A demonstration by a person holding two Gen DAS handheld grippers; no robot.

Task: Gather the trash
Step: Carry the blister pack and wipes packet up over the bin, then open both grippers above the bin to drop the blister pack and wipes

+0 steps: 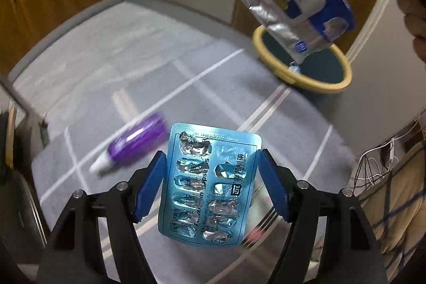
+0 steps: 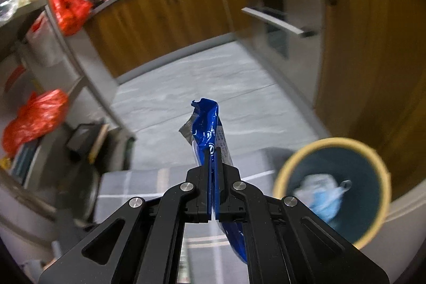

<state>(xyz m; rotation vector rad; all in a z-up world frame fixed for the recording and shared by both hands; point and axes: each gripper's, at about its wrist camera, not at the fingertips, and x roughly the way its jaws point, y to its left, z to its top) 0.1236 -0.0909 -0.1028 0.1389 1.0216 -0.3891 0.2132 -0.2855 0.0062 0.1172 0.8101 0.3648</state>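
**Both grippers loaded near the bin**

Left gripper (image 1: 210, 177) clamped on a blue blister pack (image 1: 209, 185), held above the grey rug (image 1: 106, 65). Right gripper (image 2: 213, 164) pinched tight on a blue wet-wipe packet (image 2: 206, 124), raised above the yellow-rimmed bin (image 2: 383, 177). Purple tube (image 1: 133, 145) lying on the rug.

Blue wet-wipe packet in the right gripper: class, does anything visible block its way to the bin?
Nothing visible does. The right gripper is shut on the crumpled blue wet-wipe packet, and the round yellow-rimmed bin stands open-topped to its lower right, holding only a pale blue bag inside. The left wrist view shows the packet hanging over the bin's rim.
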